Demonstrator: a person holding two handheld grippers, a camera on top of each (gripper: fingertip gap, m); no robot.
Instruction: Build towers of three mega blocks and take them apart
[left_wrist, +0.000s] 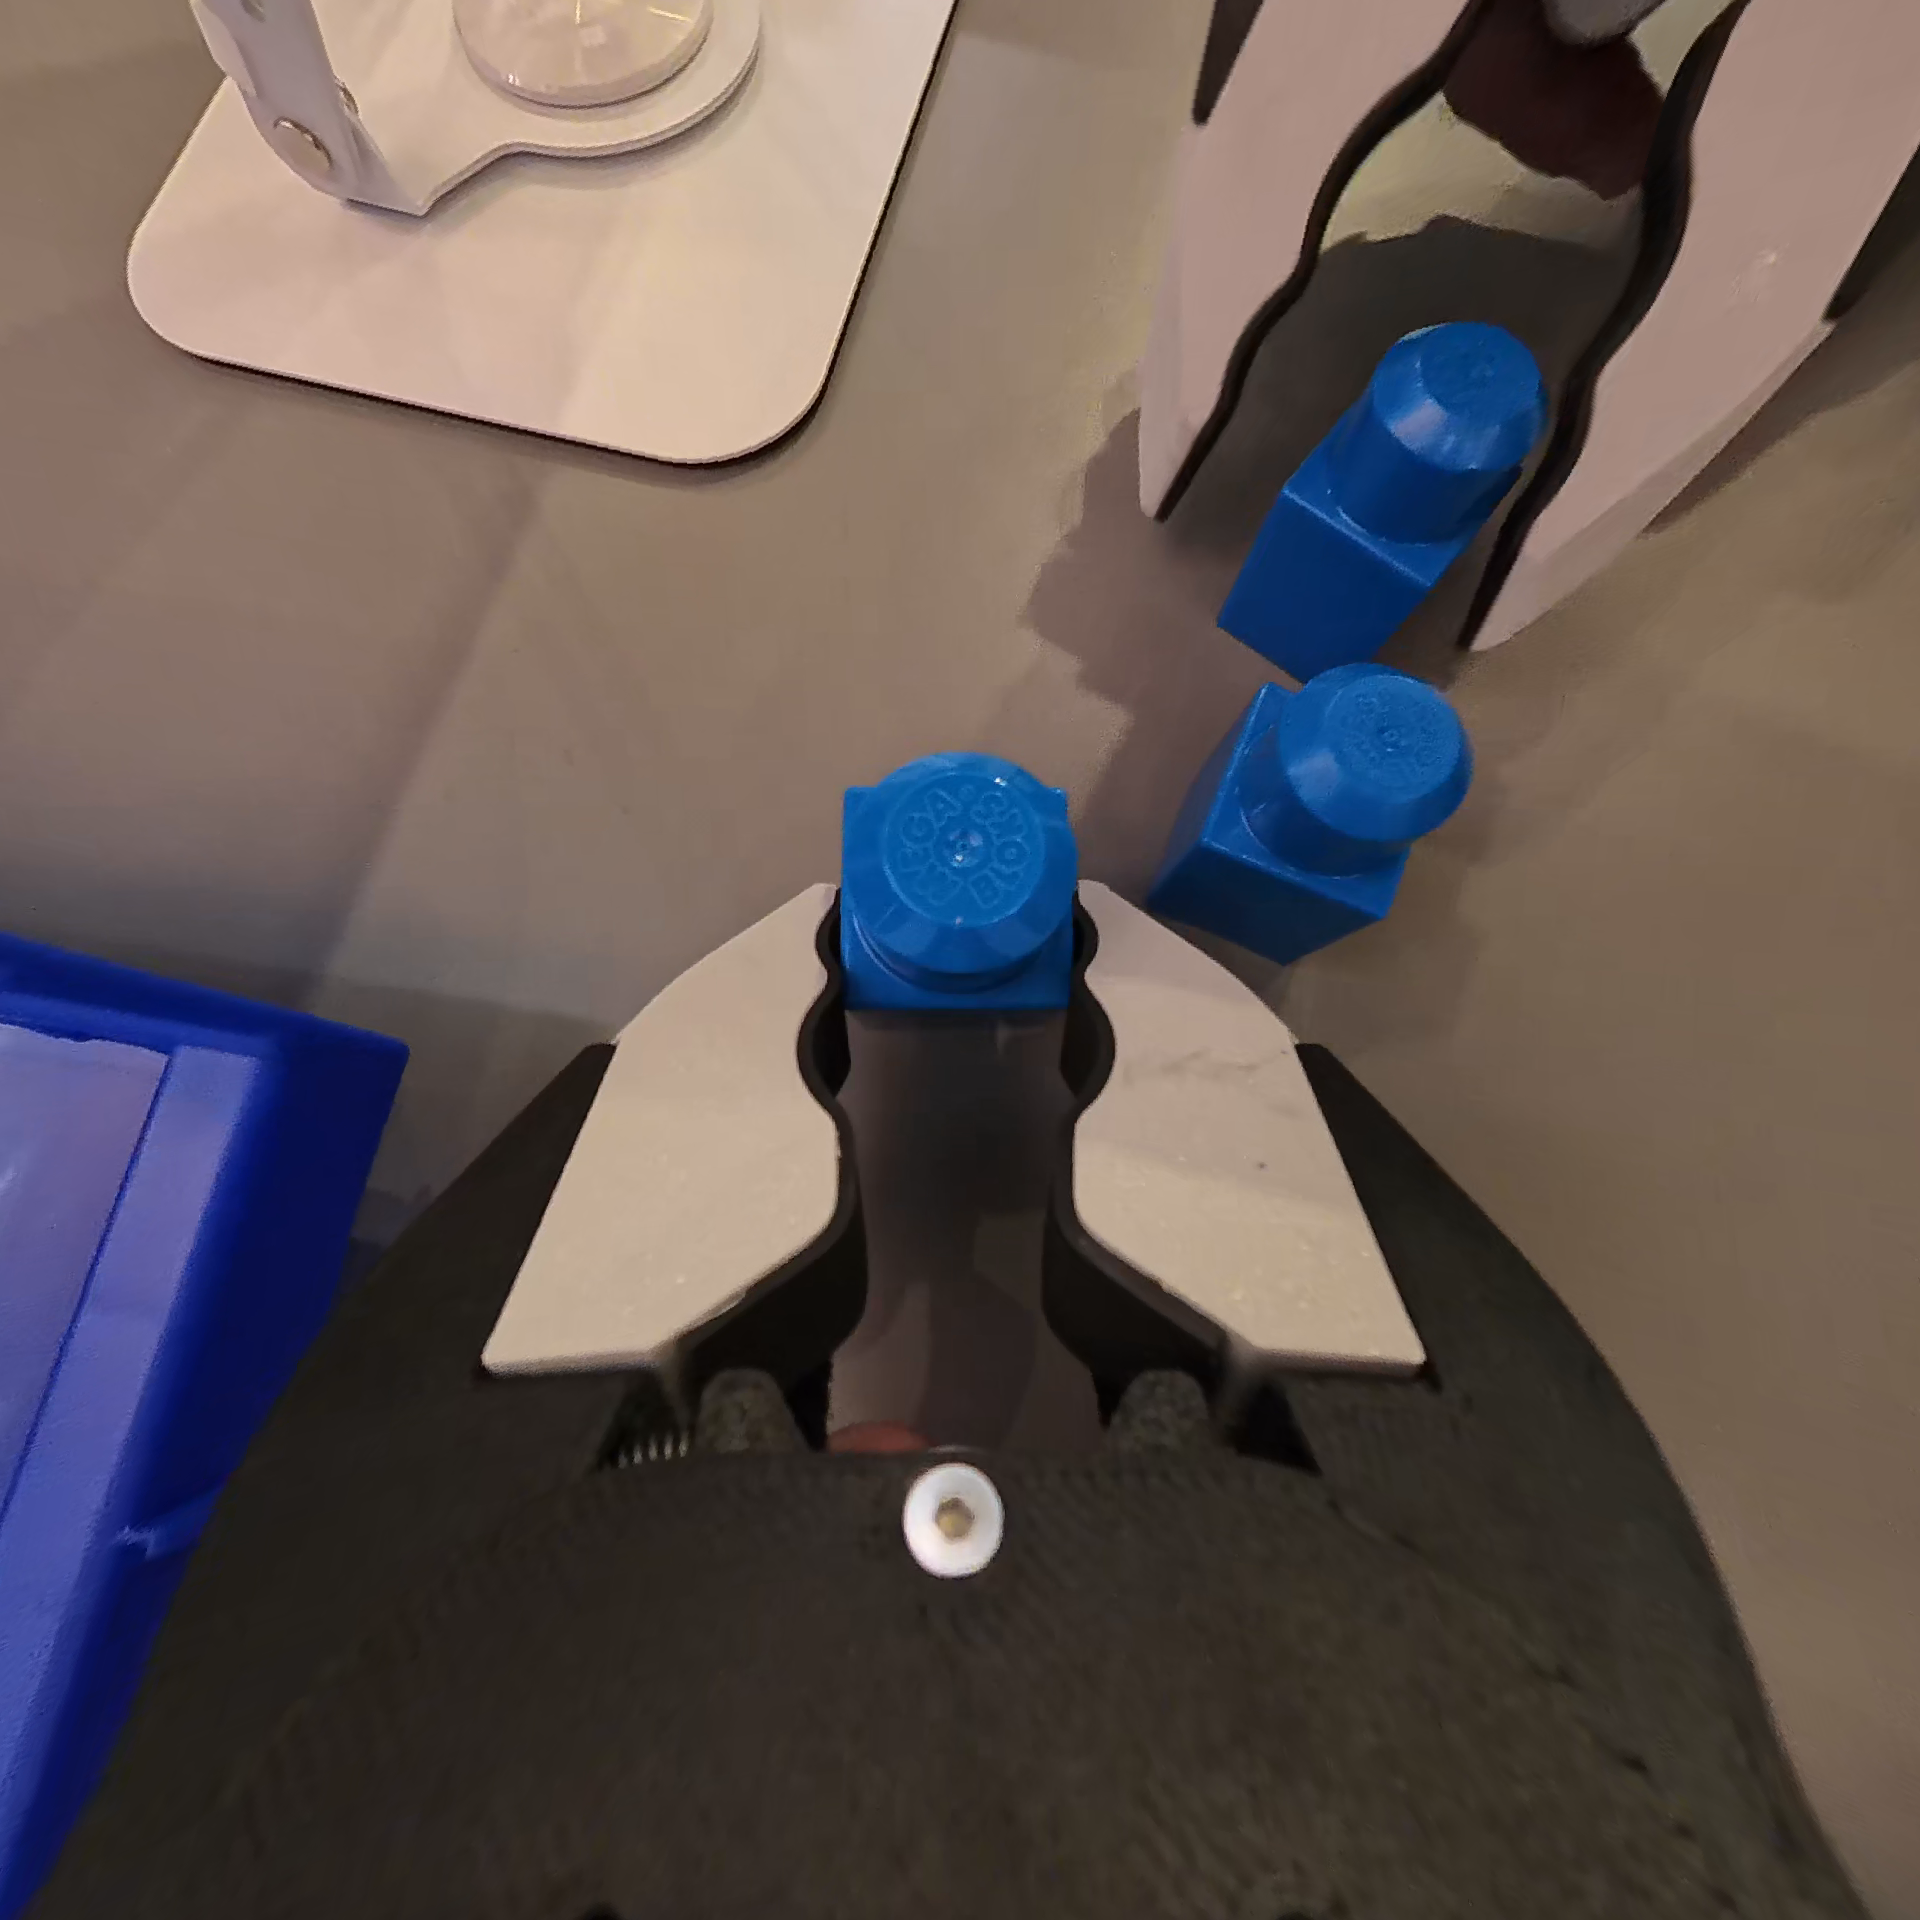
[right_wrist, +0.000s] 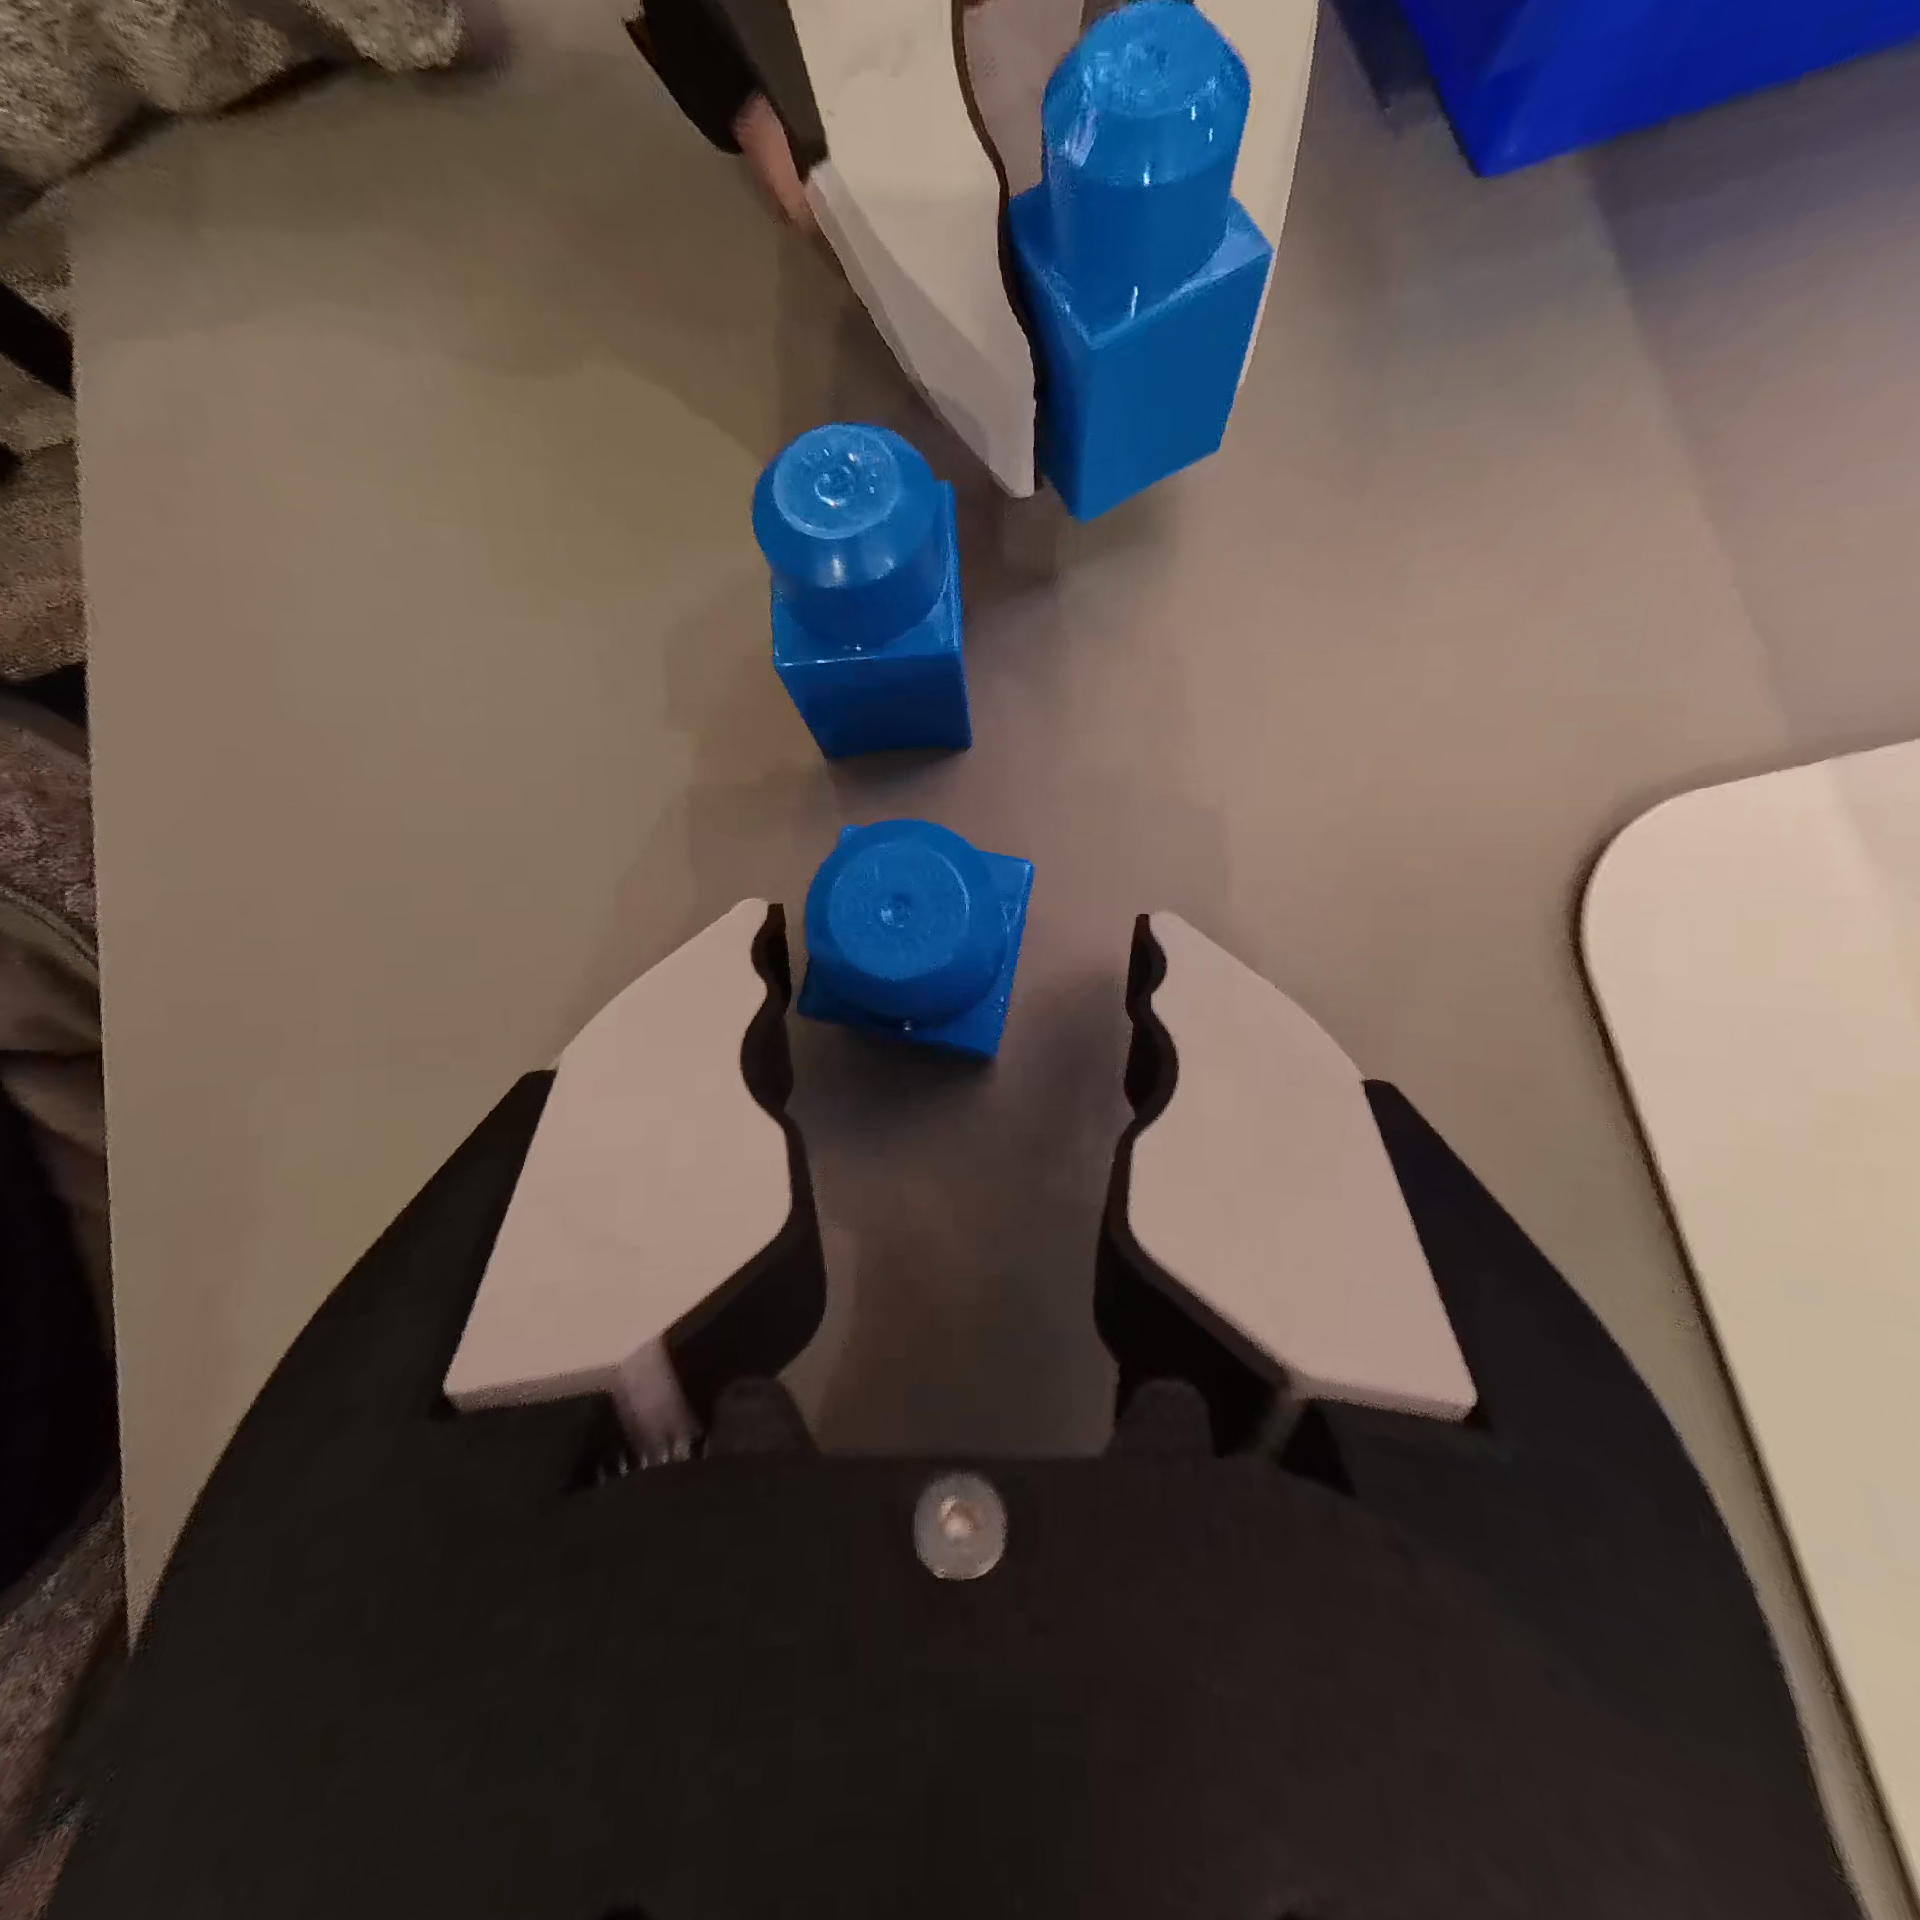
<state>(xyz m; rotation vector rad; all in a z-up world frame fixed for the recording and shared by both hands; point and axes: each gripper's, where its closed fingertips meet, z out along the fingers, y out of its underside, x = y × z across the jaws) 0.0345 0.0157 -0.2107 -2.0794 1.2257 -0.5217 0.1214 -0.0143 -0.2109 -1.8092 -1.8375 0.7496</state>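
**Q:** Risks from here, nearest first?

**A:** My right tongs (right_wrist: 951, 966) stand spread around a blue block (right_wrist: 914, 951) that rests on the grey worktop (right_wrist: 1403, 665). One pad (right_wrist: 771, 987) sits just beside it, and the other stands well apart with bare worktop showing between. The block is turned askew to the pads. My judgement is that closing off-centre could push or twist it, or tip it over, instead of gripping it squarely.

**Q:** And the left?

**A:** My left tongs (left_wrist: 956, 935) pinch a second blue block (left_wrist: 956, 883) at its sides, held upright. A third blue block (left_wrist: 1320, 821) stands free between the two. If I swing the held one across, it may knock that one down.

**Q:** How do the blocks look?

**A:** All are the same glossy blue, with a square body and one round stud on top. None are joined, so no tower exists yet. Farther off are a blue bin (left_wrist: 156, 1195) and a white base plate (left_wrist: 520, 291).
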